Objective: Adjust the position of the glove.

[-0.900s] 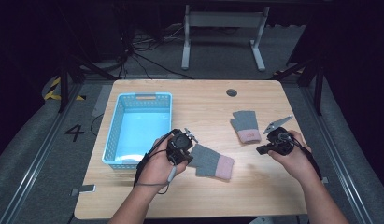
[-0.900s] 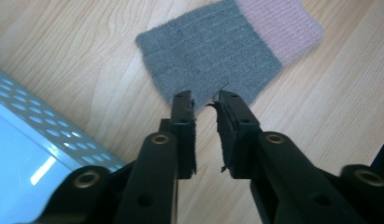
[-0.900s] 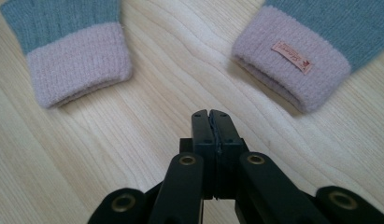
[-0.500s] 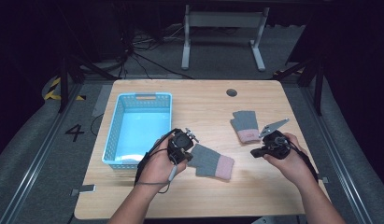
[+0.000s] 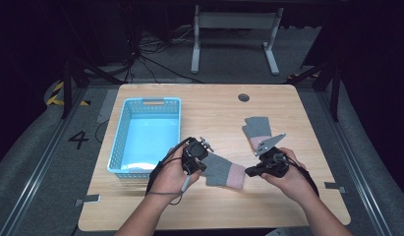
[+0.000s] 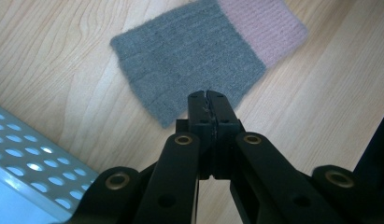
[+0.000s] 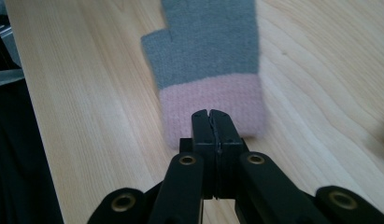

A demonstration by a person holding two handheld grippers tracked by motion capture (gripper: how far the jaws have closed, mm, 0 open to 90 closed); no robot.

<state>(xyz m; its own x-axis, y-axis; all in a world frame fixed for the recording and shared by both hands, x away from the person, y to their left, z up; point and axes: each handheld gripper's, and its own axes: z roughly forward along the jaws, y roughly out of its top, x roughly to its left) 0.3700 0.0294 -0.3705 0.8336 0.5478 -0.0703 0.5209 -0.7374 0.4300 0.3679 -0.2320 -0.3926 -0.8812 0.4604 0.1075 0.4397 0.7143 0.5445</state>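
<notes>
Grey-pink near glove (image 6: 203, 60) ahead of my left gripper (image 6: 209, 95), far glove (image 7: 210, 60) ahead of right gripper (image 7: 211, 113); both fully closed, empty.

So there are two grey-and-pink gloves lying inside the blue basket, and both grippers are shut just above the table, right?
Not quite. The two gloves lie on the bare table, not in the basket, as the high view shows: one glove by the left gripper, the other glove beyond the right gripper. The rest holds: both grippers are shut.
</notes>
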